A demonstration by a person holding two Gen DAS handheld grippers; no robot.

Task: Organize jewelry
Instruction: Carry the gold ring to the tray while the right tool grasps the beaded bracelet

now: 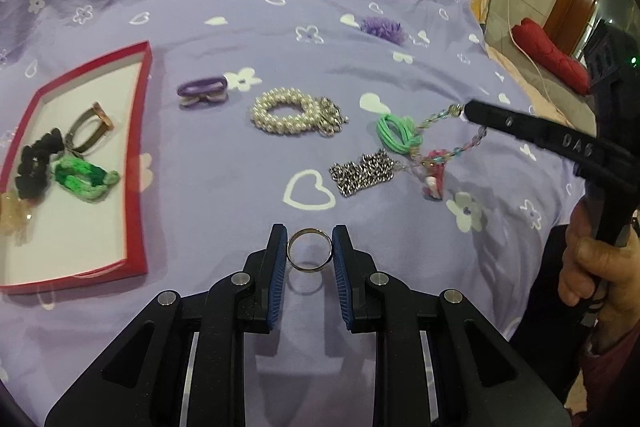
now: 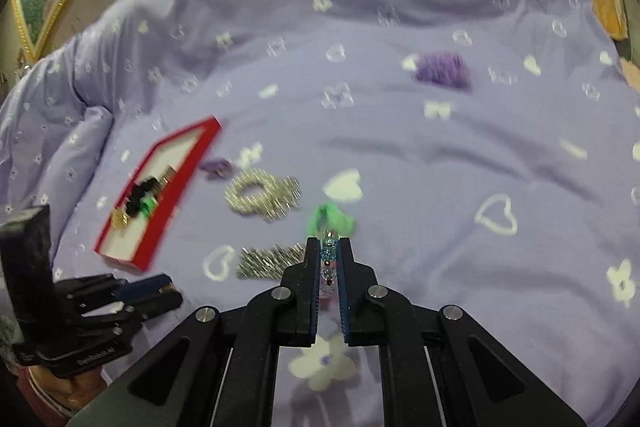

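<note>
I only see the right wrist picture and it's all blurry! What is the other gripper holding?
Observer: The left gripper pinches a thin metal ring between its fingers.
Operator: What hangs from my beads?
Observer: From the right gripper, the beaded chain runs down past the green hair tie to a pink charm beside the silver chain.
Operator: What's in the red box?
Observer: In the red tray, next to the black scrunchie and the green braided band, there is a bronze-coloured ring piece.
</note>
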